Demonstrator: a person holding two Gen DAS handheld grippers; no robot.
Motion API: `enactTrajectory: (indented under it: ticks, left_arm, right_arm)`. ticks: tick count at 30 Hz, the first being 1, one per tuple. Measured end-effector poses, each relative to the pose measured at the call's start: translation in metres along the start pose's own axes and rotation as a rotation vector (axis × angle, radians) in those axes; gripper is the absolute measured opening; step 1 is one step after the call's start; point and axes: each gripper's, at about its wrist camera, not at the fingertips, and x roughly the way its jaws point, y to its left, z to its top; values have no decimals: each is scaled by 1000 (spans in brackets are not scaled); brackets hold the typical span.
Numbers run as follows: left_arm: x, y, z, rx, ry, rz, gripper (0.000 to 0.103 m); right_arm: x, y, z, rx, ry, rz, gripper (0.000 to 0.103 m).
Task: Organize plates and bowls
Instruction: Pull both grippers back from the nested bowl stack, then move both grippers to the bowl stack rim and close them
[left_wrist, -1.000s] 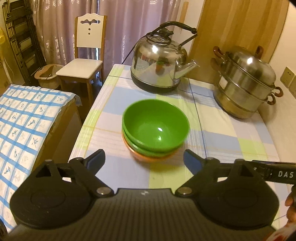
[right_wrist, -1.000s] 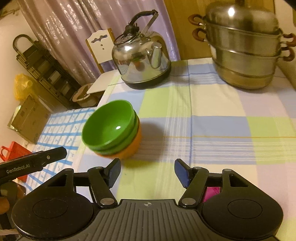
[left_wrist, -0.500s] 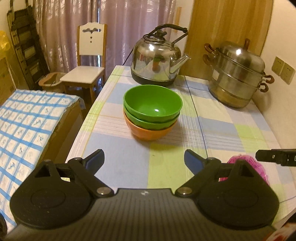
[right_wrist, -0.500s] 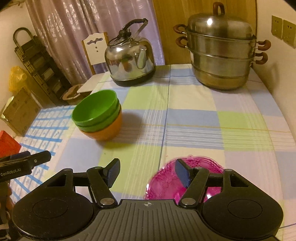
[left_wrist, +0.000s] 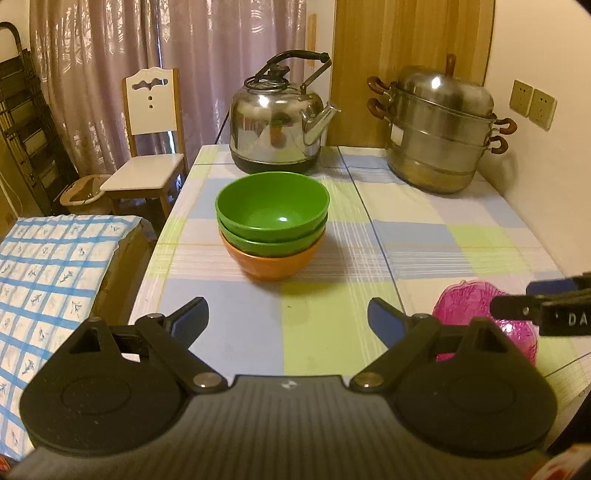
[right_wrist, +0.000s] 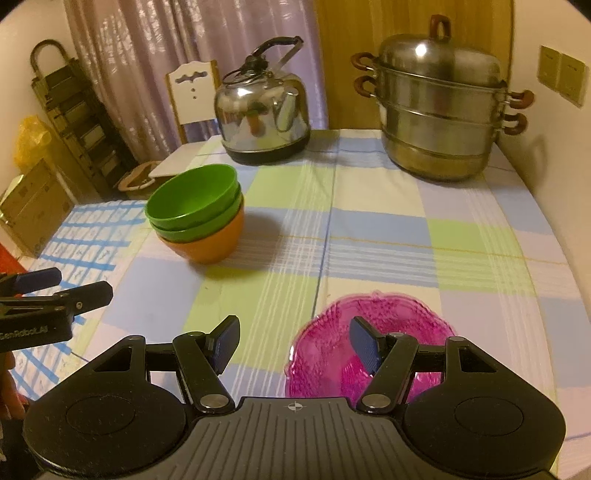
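A stack of bowls (left_wrist: 272, 225) (right_wrist: 195, 218), two green nested in an orange one, stands on the checked tablecloth (left_wrist: 424, 236) toward its left side. A pink glass plate (left_wrist: 476, 306) (right_wrist: 332, 354) lies near the table's front right. My left gripper (left_wrist: 288, 317) hangs open in front of the bowls, well short of them, nothing between its fingers. My right gripper (right_wrist: 293, 341) is open above the plate's left rim, its right finger over the plate. Each gripper's fingers also show at the edge of the other view.
A steel kettle (left_wrist: 279, 118) stands at the table's back, a stacked steel steamer pot (left_wrist: 439, 129) at the back right by the wall. Left of the table are a white chair (left_wrist: 147, 147), a blue-checked covered surface (left_wrist: 48, 266) and a dark rack (right_wrist: 77, 118).
Both grippers have drawn back from the bowl stack, which now looks smaller and farther. The pink plate has come into view under the right gripper. Neither gripper's opening has changed.
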Motion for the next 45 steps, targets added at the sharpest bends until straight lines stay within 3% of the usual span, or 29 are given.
enactTrajectory:
  ticks: [11, 17, 27, 35, 45]
  left_arm:
    - [12, -2, -17, -9, 21, 0, 92]
    - [15, 5, -14, -46, 61, -62, 92]
    - [27, 17, -3, -45, 101, -68, 92]
    - [45, 43, 23, -80, 122, -99, 93]
    - [89, 99, 74, -154, 132, -78, 95]
  right_arm:
    - [-2, -6, -33, 64, 9, -8, 66]
    - [-1, -7, -44, 79, 5, -15, 66]
    - [11, -4, -45, 91, 23, -5, 66]
    - [26, 2, -12, 97, 36, 56, 66]
    - [72, 18, 67, 120, 80, 170, 66]
